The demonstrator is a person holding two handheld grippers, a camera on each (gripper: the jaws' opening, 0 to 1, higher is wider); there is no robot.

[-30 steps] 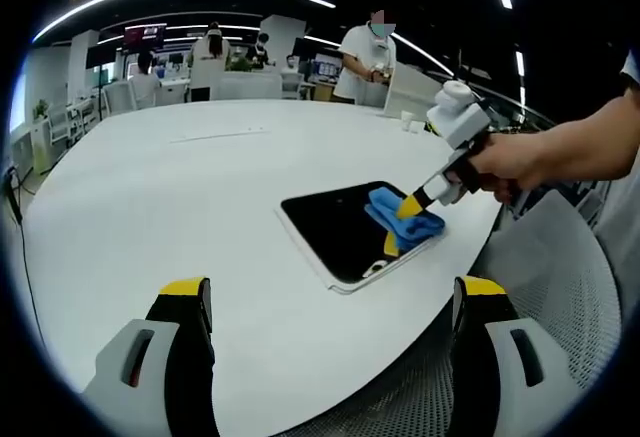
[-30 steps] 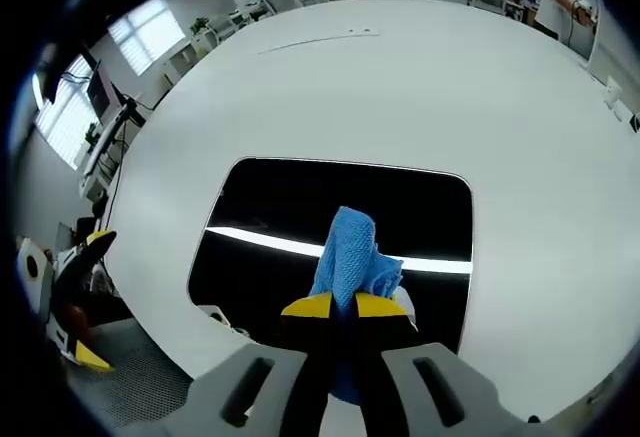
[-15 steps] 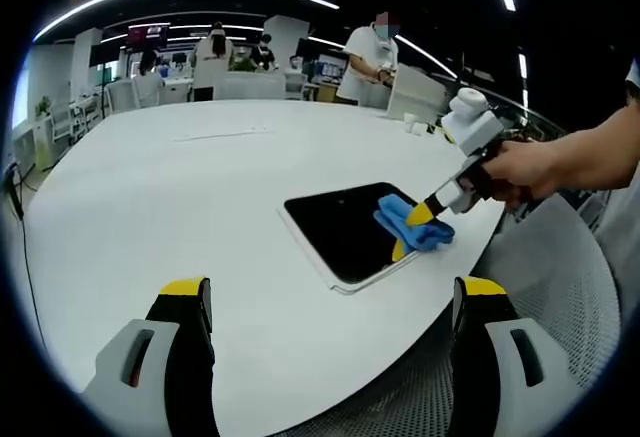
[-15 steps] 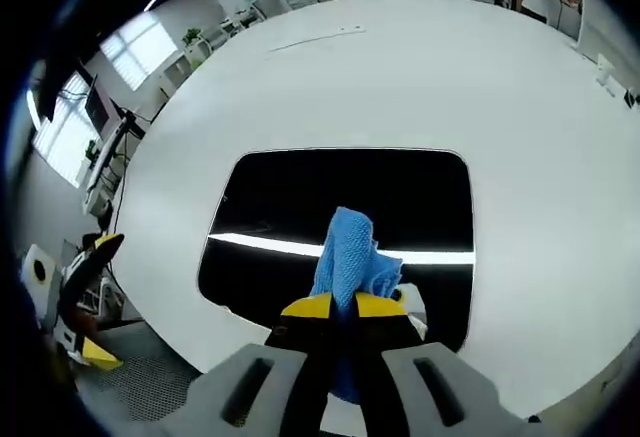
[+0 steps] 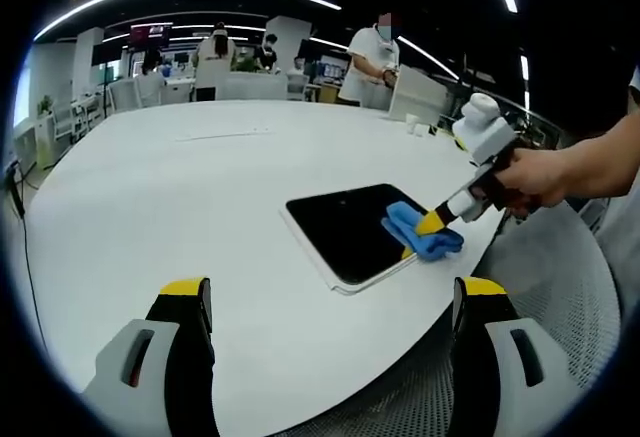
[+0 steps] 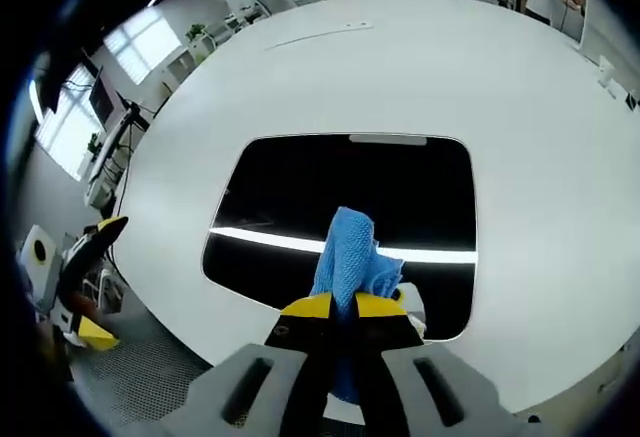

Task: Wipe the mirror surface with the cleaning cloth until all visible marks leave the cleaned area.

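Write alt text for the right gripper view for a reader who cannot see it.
The right gripper, jaws shut on a blue cleaning cloth, presses it onto the near edge of a dark rectangular mirror lying flat on a white table. A bright light streak reflects across the mirror.

Left gripper view low and back from the table edge, right gripper view close above, both sharing the mirror (image 5: 352,230) (image 6: 345,207).
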